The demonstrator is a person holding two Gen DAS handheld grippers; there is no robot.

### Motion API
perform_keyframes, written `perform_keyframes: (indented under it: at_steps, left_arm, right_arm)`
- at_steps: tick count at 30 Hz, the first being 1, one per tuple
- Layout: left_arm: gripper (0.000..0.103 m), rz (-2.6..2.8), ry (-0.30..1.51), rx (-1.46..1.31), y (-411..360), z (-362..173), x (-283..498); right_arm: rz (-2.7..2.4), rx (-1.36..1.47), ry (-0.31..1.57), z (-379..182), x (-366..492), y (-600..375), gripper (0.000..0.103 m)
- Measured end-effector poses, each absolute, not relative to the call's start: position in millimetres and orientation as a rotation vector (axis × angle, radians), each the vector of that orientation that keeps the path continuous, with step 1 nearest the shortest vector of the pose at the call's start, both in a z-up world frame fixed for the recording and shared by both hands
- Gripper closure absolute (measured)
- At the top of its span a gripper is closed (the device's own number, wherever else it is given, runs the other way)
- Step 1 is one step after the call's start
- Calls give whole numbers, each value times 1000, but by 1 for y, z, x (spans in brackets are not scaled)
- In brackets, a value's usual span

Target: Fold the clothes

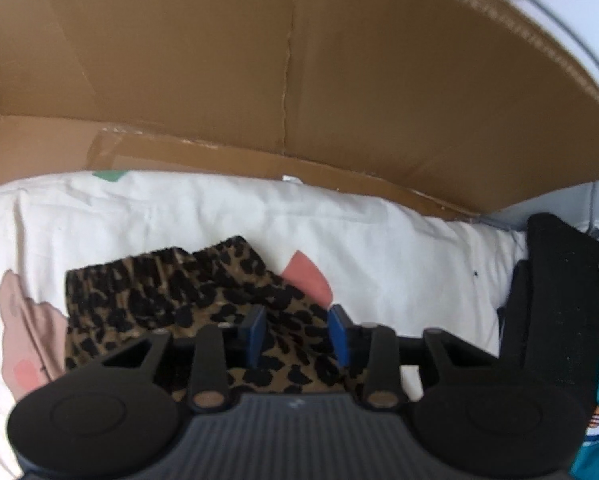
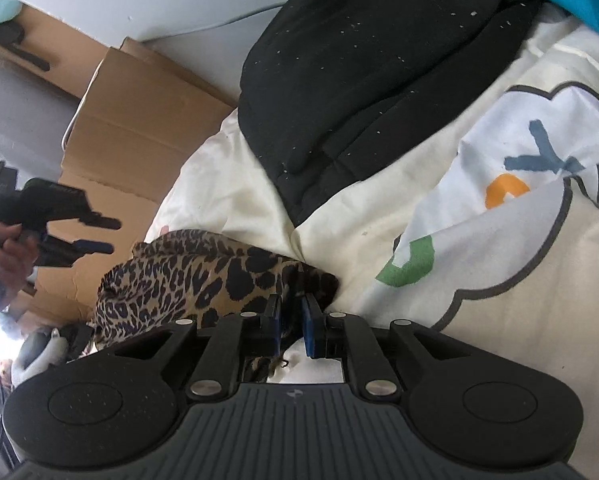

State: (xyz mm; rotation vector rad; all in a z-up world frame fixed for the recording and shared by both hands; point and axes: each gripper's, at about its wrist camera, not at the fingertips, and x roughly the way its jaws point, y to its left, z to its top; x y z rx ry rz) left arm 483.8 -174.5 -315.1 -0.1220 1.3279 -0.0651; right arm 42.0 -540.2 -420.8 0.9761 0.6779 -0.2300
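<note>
Two tools: right tool (image 2: 291, 322) pinching corner of leopard-print fabric garment (image 2: 203, 276), lower centre, on cream printed bedsheet (image 2: 499, 320); left tool (image 1: 297, 334) spread above same garment, pads apart, near black folded garment (image 1: 555, 300).

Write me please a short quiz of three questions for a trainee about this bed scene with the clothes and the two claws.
1. Multiple choice: what lies near the leopard-print fabric garment on the cream printed bedsheet?
A. a folded black fabric garment
B. a red wool towel
C. a glass bottle
2. True or false: the left claw grips the folded black fabric garment.
3. Fill in: behind the bed stands a brown ____ box.

Key: 1 A. 2 false; the left claw is open over the leopard-print fabric garment. 3 cardboard.
</note>
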Motion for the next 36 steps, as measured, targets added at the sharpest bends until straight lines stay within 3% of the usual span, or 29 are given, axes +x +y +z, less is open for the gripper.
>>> perform_keyframes:
  at_steps: [12,26,31,36]
  left_arm:
    - [66,17,1400,-199,-148,-369,469]
    - [66,36,1397,-173,-160,-356,476]
    - [86,35,1410,-107,-174,-360,484]
    - [85,79,1430,-136,-165,-371,488]
  right_arm:
    - [-200,972,675,-430,47,-546,87]
    - [-186,988,664,-431,46,-549,87]
    - [-178,990,662,-432,45,-551,87]
    - [-169,985,666,-431,46,-552,87]
